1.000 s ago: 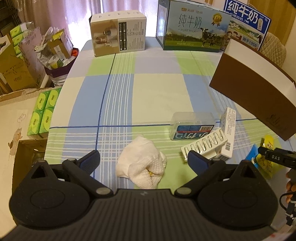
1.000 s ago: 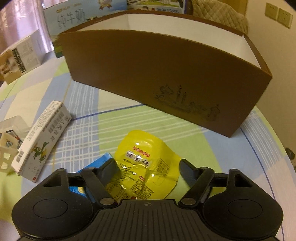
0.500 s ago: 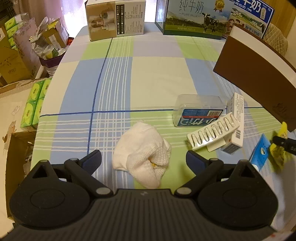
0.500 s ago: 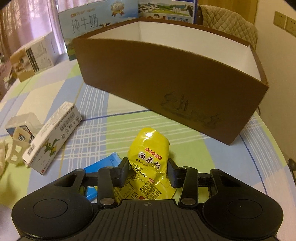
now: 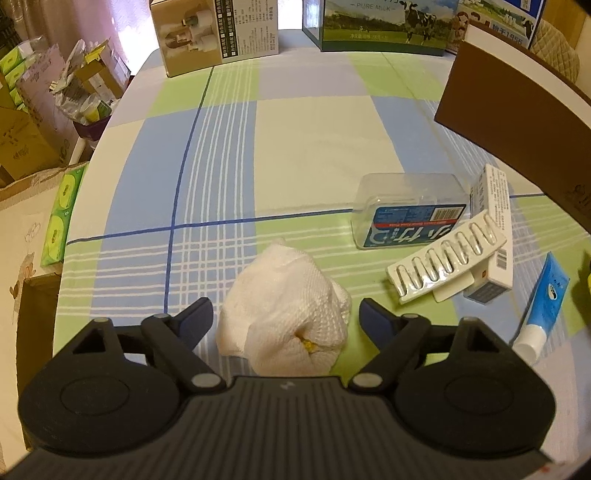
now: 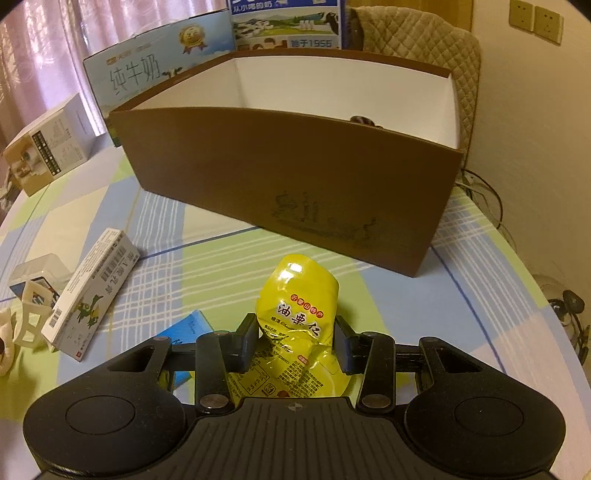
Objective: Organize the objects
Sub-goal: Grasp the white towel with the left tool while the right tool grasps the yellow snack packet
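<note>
My right gripper [image 6: 295,341] is shut on a yellow snack pouch [image 6: 299,306] and holds it above the table, in front of the open brown box [image 6: 288,173]. My left gripper [image 5: 284,321] is open, its fingers on either side of a crumpled white tissue [image 5: 284,317] on the checked tablecloth. To the tissue's right lie a clear plastic case [image 5: 408,210], a white blister tray [image 5: 447,258], a white medicine carton [image 5: 496,221] and a blue tube [image 5: 546,299]. The carton [image 6: 92,291] and the tube [image 6: 184,328] also show in the right wrist view.
Milk cartons [image 5: 380,26] and a beige product box [image 5: 218,33] stand at the table's far edge. The brown box's corner [image 5: 517,110] stands at the right. Cardboard boxes and green packs [image 5: 59,218] sit on the floor at the left. A quilted chair [image 6: 424,44] stands behind the box.
My right gripper closed on the yellow pouch and lifted it off the table toward the brown box. My left gripper moved closer over the tissue and stayed open.
</note>
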